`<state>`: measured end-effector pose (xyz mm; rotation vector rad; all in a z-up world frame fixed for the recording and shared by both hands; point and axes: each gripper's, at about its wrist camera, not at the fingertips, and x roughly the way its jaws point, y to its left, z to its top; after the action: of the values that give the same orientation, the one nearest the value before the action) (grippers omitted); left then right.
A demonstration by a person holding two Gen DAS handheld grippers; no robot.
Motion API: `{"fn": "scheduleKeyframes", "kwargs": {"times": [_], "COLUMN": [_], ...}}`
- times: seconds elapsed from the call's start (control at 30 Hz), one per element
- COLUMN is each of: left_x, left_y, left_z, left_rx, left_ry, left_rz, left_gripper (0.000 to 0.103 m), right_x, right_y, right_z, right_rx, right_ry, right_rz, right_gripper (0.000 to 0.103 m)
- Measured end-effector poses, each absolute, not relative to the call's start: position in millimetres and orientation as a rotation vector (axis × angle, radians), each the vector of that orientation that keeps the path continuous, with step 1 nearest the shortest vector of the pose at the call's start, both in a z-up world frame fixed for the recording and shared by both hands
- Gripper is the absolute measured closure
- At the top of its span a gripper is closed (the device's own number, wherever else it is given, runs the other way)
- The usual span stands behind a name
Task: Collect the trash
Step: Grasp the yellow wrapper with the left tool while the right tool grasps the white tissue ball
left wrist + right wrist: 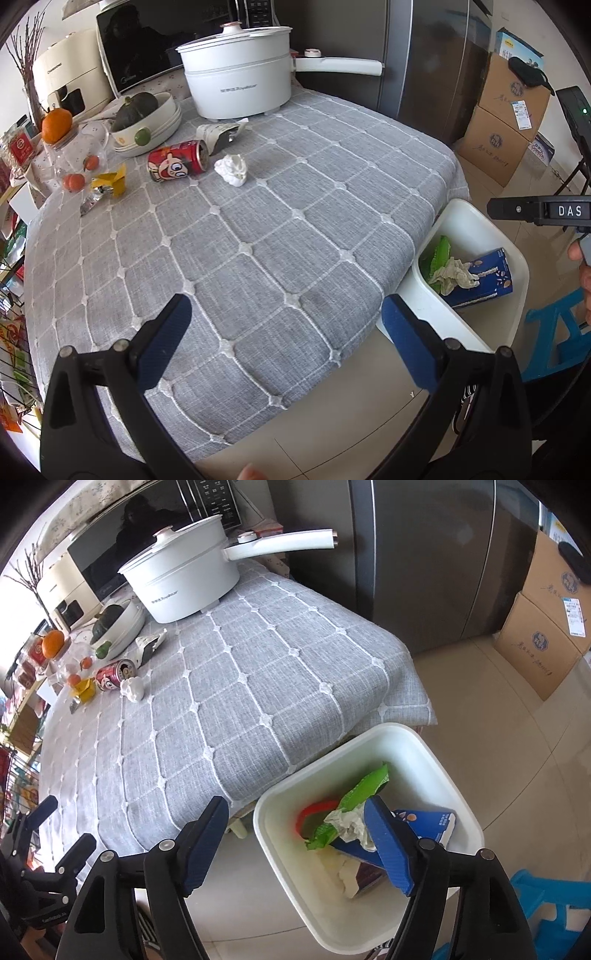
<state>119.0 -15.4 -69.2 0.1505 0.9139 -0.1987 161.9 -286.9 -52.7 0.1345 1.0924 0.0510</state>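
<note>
Hidden: the white bin [369,738] is partly tucked under the worktop [258,229] edge in the left wrist view; its lower contents sit under a blue carton [436,823], a green wrapper [365,786] and a crumpled tissue [351,823].
Hard to make out: the pale lump at the bin's bottom; the foil scrap [92,199] beside the yellow wrapper [110,181].
Trash on worktop: red can [177,166] on its side, white paper wad [232,170] just beside it, torn grey packet [221,134] behind, all far across from both claws.
Left claw [284,332]: spread apart, empty, over the near worktop edge.
Right claw [295,845]: spread apart, empty, above the bin's near rim.
</note>
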Motion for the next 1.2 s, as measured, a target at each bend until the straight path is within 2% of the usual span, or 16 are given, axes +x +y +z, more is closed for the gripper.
{"fn": "scheduleKeyframes", "kwargs": {"times": [0.53,0.83,1.2], "left_x": [145,212,309], "left_y": [118,185,208], "left_z": [-72,-73,-78], "left_rx": [0.049,0.0,-0.012], "left_ry": [0.894,0.822,0.755], "left_rz": [0.023,0.0,-0.001], "left_gripper": [0.001,0.001,0.001], "right_x": [195,250,316], "right_y": [-181,-102,-47], "right_z": [-51,-68,-94], "right_rx": [0.092,-0.07,-0.073], "right_ry": [1.059,0.973,0.929], "right_rz": [0.175,0.298,0.411], "right_gripper": [0.023,0.023,0.023]}}
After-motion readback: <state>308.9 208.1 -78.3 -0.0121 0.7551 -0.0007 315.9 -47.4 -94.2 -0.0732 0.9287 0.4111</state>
